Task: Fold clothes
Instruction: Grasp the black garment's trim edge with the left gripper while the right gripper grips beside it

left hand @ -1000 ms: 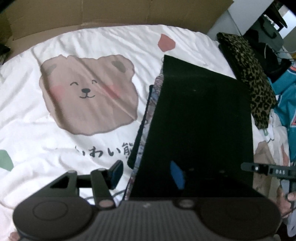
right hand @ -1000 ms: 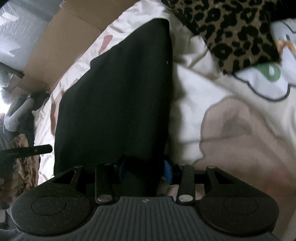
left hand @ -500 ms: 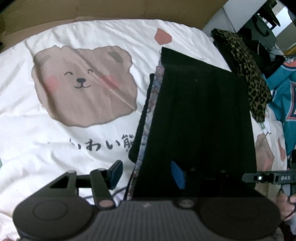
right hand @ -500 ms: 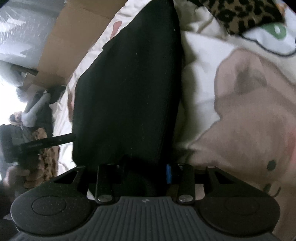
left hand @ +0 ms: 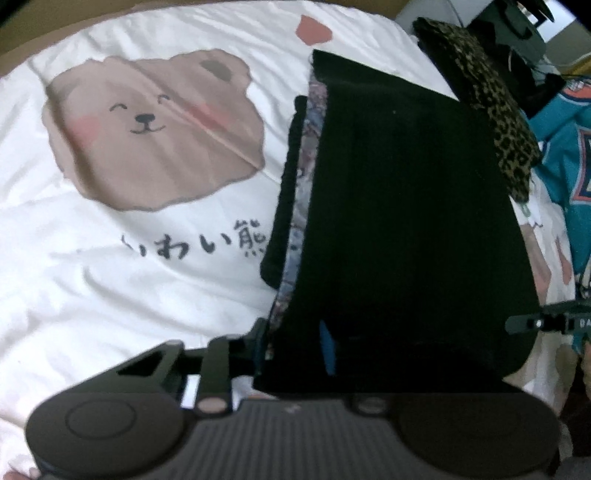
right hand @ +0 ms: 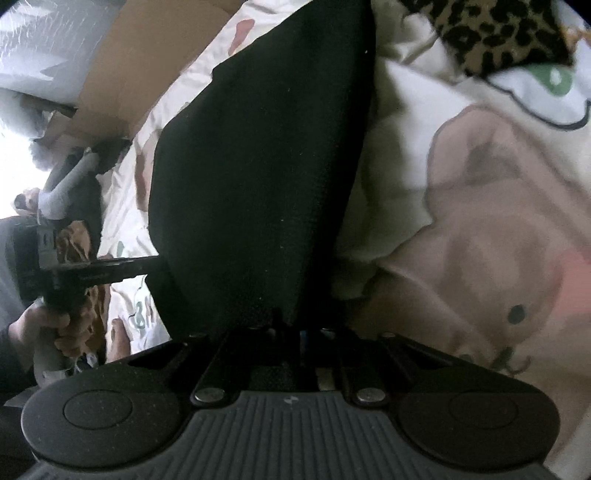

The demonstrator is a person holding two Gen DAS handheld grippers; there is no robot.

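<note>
A black folded garment [left hand: 402,221] with a patterned grey-blue layer [left hand: 306,177] showing along its left edge lies on the white bear-print sheet [left hand: 110,258]. My left gripper [left hand: 295,347] is shut on the garment's near left corner; its blue pad shows against the cloth. My right gripper [right hand: 291,332] is shut on the garment's [right hand: 266,147] near right corner, fingers close together under the cloth. The right gripper's fingers also show at the right in the left wrist view [left hand: 546,321], and the left gripper shows at the left in the right wrist view [right hand: 103,273].
A leopard-print cloth [left hand: 491,103] lies at the garment's far right, also in the right wrist view [right hand: 498,33]. A teal jersey [left hand: 569,155] lies further right. Cardboard [right hand: 147,55] borders the bed's far side. A big brown bear print [left hand: 155,129] lies left.
Both grippers have closed on the garment's near edge; the left jaw, open before, is now shut on the corner. The garment's near edge has lifted slightly.
</note>
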